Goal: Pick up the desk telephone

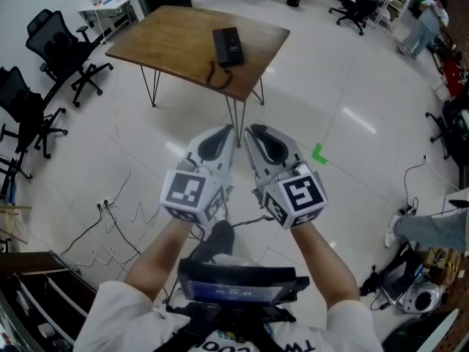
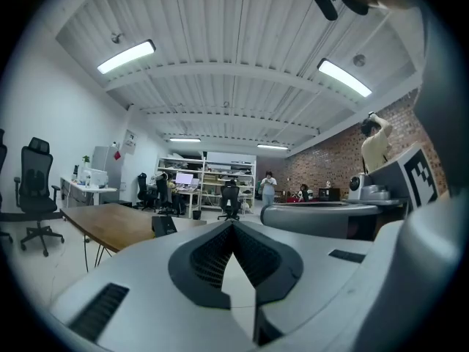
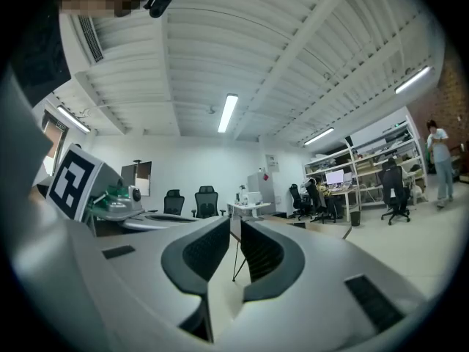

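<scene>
In head view, looks steeply down, well back from the brown wooden hairpin-legged table [image 1: 176, 42] at upper centre. In both gripper views, looks level along the jaws toward the same table.

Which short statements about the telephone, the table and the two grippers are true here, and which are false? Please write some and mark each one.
1. The desk telephone lies on the wooden table. True.
2. The left gripper holds the telephone. False: its jaws are together, empty, and far from the telephone.
3. The right gripper has a narrow gap between its jaws, with nothing in it. True.
4. The telephone is white. False: it is black.
</scene>
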Motion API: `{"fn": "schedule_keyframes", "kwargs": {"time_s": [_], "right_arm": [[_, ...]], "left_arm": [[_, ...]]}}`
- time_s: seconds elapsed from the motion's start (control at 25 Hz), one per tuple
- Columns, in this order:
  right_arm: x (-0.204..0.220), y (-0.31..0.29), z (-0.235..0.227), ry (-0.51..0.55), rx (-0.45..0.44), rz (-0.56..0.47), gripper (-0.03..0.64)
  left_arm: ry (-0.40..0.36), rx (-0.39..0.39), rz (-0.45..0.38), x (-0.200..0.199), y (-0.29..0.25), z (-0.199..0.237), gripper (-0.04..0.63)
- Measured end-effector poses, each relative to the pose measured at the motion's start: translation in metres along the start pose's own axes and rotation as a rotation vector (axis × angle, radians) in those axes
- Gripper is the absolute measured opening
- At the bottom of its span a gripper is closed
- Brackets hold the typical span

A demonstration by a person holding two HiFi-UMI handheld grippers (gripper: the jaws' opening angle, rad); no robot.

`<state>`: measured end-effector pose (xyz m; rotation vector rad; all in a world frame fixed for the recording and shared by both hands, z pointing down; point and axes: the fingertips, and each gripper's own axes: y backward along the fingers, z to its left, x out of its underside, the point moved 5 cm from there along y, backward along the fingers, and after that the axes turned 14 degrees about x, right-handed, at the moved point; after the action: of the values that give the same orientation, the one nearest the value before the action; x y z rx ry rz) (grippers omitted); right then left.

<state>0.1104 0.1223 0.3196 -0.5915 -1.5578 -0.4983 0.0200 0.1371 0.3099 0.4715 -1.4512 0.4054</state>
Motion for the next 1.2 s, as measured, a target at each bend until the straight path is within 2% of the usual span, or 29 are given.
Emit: {"fn": "schedule_keyframes", "kwargs": {"time_s": [0.64,1.0,1.2], "right_arm": [[0.007,-0.135,-0.015,-0.018,0.065,0.046,0.049],[0.011,-0.173,-0.012,0.005,0.119,0.067,0.049],[0.013,-0.179,-0.008,0.008,0.136,0.072,0.049]], "left_arm": [[0.058,0.022,0.025,0.005,-0.054,0.131,0.0],[0.101,0.056,0.003,0.013,-0.071,0.173,0.0],[0.102,0.068,0.006,0.017,-0.068,0.179,0.0]]}}
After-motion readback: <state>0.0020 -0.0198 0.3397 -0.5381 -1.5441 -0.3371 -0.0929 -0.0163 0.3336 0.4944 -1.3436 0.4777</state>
